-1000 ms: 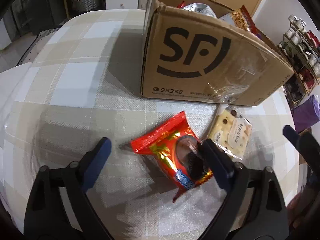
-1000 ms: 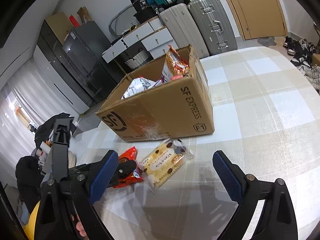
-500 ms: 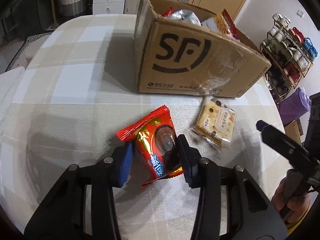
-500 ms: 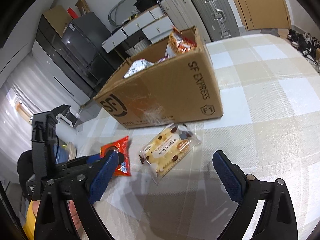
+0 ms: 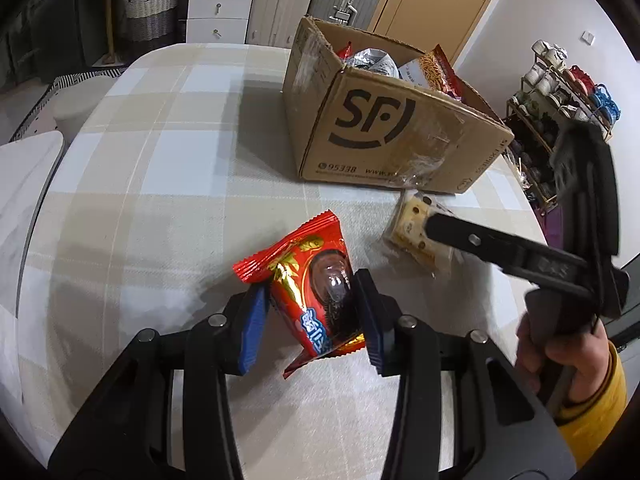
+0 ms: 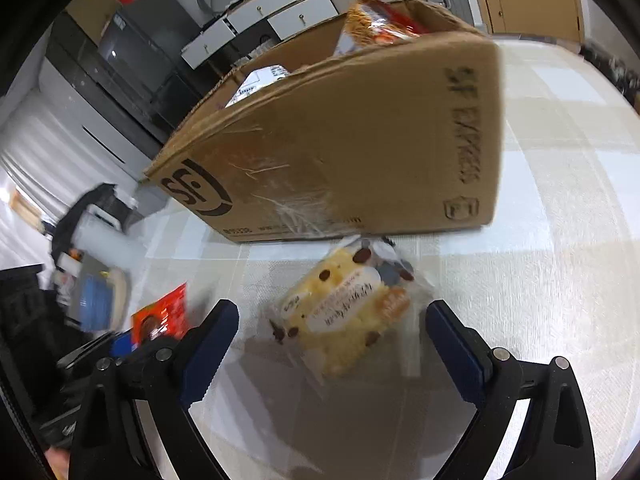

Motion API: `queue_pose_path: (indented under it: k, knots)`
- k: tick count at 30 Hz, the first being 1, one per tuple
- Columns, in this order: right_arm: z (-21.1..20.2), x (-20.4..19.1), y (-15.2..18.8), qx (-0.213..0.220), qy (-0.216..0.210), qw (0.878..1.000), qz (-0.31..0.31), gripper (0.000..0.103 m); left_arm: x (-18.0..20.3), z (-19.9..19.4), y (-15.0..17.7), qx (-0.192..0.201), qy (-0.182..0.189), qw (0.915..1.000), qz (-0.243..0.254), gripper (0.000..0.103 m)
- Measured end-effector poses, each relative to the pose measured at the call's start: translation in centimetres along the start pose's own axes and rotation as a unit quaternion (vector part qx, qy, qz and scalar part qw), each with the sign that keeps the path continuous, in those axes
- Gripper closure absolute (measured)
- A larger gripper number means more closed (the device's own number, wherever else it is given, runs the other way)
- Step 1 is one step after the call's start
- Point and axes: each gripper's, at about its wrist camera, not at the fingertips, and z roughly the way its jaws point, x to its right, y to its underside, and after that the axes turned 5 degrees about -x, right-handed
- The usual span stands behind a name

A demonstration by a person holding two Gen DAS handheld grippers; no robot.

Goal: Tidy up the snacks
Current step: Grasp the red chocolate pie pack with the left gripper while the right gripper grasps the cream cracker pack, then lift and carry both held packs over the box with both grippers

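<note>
The red snack packet [image 5: 316, 292], light, crinkly and slippery, is gripped across its middle by the left tongs [image 5: 312, 320] just above the bench [image 5: 160, 200], while the cream biscuit packet [image 6: 344, 312] is straddled, ungripped, by the wide right tongs [image 6: 328, 344] beside the cardboard box [image 5: 400, 136].

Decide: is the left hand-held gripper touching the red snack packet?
Touching. The left wrist view shows the left hand-held gripper with both blue pads pressed against the red snack packet.
</note>
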Motion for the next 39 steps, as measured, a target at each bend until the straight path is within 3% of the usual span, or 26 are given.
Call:
queue_pose_path:
  k: [7,10,15,21,28,39]
  knots:
    - [2.6,-4.0,-0.7,-0.002,0.131,0.989,-0.066,0.007,-1.2,0.1,1.5,-0.007,0.021,0.9997,-0.011,0.064]
    - [3.3,-5.3,-0.2,0.003,0.181,0.979,-0.097,0.016,-1.7,-0.2,1.9,-0.004,0.029,0.9995,-0.013,0.064]
    - [2.1,-5.2,0.1,0.013,0.173,0.98,-0.1,0.039,-2.4,-0.8,2.3,0.002,0.036,0.9991,-0.022,0.064]
    - [0.3,-4.6,1.0,0.02,0.137,0.986,-0.095,0.04,-2.4,-1.5,2.8,0.008,0.04,0.9988,-0.027,0.064]
    - [-4.0,-3.0,2.0,0.032,0.039,0.997,-0.051,0.04,-1.0,-3.2,3.6,0.02,0.037,0.999,-0.016,0.064]
    - [-13.2,-4.2,6.1,0.097,-0.064,0.992,-0.041,0.04,2.5,-6.7,5.3,0.043,0.021,0.9988,0.004,0.064]
